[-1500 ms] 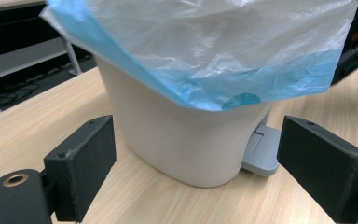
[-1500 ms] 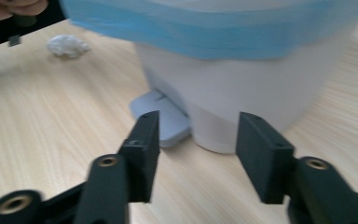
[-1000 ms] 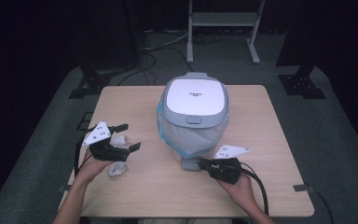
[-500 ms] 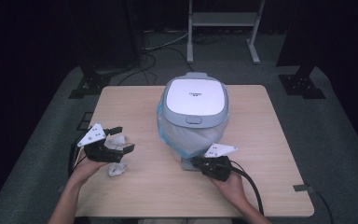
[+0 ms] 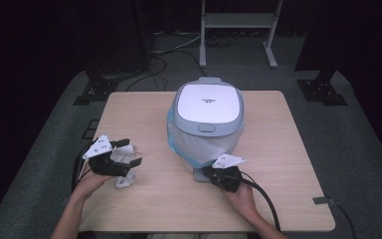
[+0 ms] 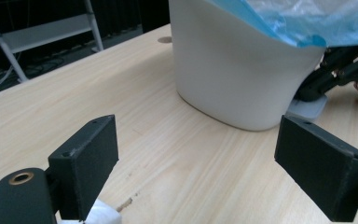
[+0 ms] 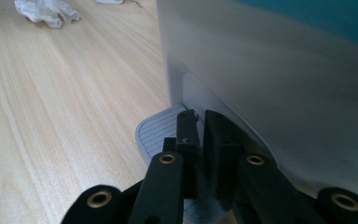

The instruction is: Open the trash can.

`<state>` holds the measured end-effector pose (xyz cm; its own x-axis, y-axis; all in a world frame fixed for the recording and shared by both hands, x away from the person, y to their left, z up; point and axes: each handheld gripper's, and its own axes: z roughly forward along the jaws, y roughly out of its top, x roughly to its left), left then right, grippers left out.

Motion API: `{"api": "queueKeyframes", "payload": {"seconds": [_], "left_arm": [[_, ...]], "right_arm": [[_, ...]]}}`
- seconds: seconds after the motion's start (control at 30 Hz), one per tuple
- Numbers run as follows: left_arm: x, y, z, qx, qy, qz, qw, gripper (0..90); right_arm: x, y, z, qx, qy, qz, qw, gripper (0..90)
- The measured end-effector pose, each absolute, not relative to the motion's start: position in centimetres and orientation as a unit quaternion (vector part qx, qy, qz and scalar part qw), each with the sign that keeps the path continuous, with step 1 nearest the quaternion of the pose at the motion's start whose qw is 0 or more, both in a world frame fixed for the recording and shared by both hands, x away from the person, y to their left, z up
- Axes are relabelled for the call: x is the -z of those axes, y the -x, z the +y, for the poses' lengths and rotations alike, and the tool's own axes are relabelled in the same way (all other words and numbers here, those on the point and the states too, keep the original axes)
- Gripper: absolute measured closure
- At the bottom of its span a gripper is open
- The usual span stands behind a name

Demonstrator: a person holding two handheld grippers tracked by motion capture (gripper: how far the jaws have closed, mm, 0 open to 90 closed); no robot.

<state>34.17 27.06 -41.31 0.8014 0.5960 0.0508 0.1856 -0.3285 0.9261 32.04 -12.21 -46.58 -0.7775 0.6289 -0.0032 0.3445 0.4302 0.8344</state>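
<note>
Right gripper (image 7: 200, 119) closed on pedal (image 7: 161, 130) — left gripper (image 6: 196, 154) wide apart.

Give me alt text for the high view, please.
A white pedal bin with a blue liner stands mid-table. The right tool rests shut on the bin's foot pedal, while the left tool hovers open above crumpled white tissue near the table's left edge.

A light wooden table (image 5: 288, 149) stands on grey carpet floor (image 5: 363, 149). A grey metal rack (image 5: 238, 22) stands top middle in the dark.
</note>
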Motion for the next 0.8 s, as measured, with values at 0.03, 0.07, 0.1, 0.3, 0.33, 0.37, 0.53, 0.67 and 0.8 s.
{"api": "queueKeyframes", "payload": {"seconds": [0.03,0.07,0.1,0.3,0.33,0.37,0.53,0.67,0.8], "left_arm": [[41.4,-34.2,27.1,-0.197,-0.791,0.247,0.524,12.5],[41.4,-34.2,27.1,-0.196,-0.791,0.248,0.524,12.5],[41.5,-34.2,27.2,-0.196,-0.791,0.248,0.524,12.5],[41.6,-34.3,27.4,-0.198,-0.790,0.251,0.524,12.5],[41.6,-34.3,27.5,-0.198,-0.790,0.252,0.523,12.5],[41.7,-34.3,27.5,-0.197,-0.788,0.255,0.524,12.5],[41.8,-34.4,28.0,-0.200,-0.784,0.265,0.524,13.5],[41.6,-34.6,28.7,-0.206,-0.779,0.267,0.529,16.4],[41.6,-34.8,29.1,-0.206,-0.781,0.271,0.523,16.4]], "right_arm": [[46.6,-32.0,-12.2,-0.446,-0.293,0.830,0.160,83.8],[46.7,-32.1,-12.2,-0.447,-0.293,0.830,0.159,83.8],[46.7,-32.1,-12.3,-0.447,-0.292,0.830,0.158,83.8],[46.8,-32.2,-12.3,-0.446,-0.289,0.833,0.155,86.5],[46.8,-32.2,-12.3,-0.446,-0.286,0.834,0.155,86.8],[46.8,-32.2,-12.3,-0.445,-0.287,0.834,0.155,86.8],[46.9,-32.0,-12.0,-0.440,-0.280,0.837,0.169,87.0],[47.0,-32.0,-12.1,-0.440,-0.283,0.836,0.165,87.2],[47.1,-32.1,-12.0,-0.435,-0.281,0.840,0.161,87.3]]}}
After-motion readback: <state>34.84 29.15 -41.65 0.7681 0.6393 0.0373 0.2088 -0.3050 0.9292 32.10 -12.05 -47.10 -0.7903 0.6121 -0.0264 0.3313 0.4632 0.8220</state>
